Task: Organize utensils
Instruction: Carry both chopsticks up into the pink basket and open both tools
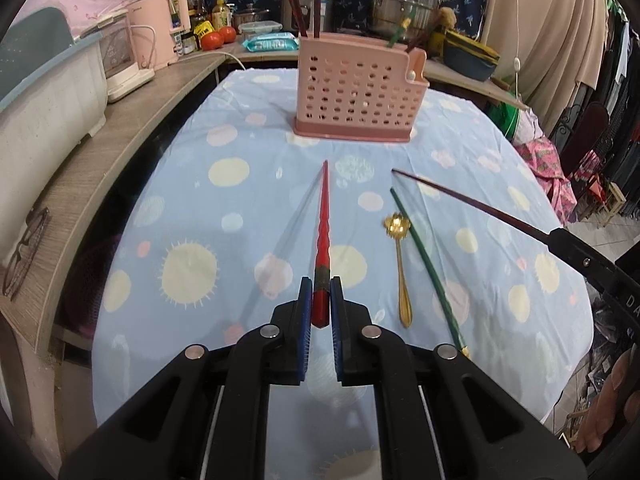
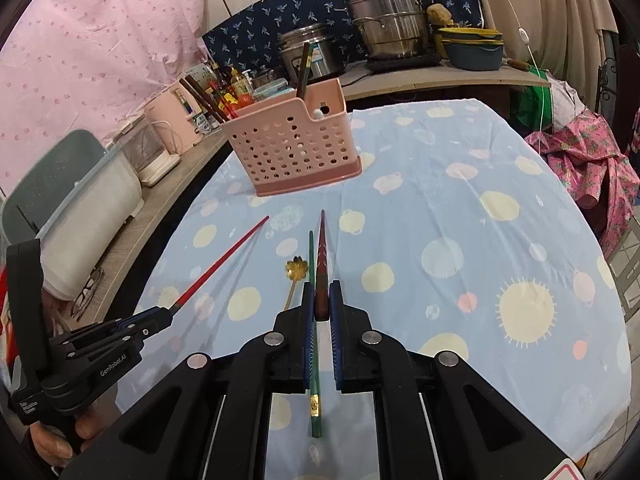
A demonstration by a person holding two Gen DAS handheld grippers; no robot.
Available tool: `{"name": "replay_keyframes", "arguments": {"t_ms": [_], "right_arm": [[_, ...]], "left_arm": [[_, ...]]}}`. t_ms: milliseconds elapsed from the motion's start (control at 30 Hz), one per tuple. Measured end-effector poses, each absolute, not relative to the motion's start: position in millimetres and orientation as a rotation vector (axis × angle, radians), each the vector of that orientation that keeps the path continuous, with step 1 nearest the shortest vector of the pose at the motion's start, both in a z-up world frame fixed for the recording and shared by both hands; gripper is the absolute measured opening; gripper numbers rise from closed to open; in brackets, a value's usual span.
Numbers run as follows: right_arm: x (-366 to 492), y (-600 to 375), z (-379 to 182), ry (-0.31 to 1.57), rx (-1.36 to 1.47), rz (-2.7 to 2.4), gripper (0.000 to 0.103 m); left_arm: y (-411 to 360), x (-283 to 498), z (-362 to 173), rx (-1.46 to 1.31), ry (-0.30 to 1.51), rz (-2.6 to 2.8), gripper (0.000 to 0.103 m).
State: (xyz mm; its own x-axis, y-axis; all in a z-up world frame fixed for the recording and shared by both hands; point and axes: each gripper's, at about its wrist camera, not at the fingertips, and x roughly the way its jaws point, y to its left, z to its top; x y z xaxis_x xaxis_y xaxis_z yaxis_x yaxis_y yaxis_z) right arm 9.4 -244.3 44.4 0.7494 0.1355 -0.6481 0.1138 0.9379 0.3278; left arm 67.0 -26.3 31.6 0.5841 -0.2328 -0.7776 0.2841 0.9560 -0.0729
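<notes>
A pink perforated utensil holder (image 1: 356, 88) stands at the far end of the table and holds several chopsticks; it also shows in the right wrist view (image 2: 292, 144). My left gripper (image 1: 321, 286) is shut on a red chopstick (image 1: 323, 216) and holds it above the cloth, pointing at the holder. My right gripper (image 2: 321, 292) is shut on a dark brown chopstick (image 2: 322, 248), seen in the left wrist view (image 1: 472, 200) too. A green chopstick (image 1: 424, 256) and a gold spoon (image 1: 400, 256) lie on the cloth between the grippers.
The table carries a light blue cloth with dots (image 1: 192, 184). A wooden counter (image 1: 104, 160) on the left holds a white bin, a pink appliance and glasses. Steel pots (image 2: 384, 28) and bowls stand on the shelf behind. Pink clothes (image 2: 580, 152) lie at the right.
</notes>
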Motion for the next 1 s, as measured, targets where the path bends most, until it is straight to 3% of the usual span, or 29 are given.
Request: {"name": "replay_keyframes", "arguments": {"t_ms": [1000], "right_arm": [[84, -278, 154, 0.452, 0.358, 0.025, 0.008]], "left_arm": [[-36, 157, 154, -0.028, 0.63, -0.32, 0.007]]}}
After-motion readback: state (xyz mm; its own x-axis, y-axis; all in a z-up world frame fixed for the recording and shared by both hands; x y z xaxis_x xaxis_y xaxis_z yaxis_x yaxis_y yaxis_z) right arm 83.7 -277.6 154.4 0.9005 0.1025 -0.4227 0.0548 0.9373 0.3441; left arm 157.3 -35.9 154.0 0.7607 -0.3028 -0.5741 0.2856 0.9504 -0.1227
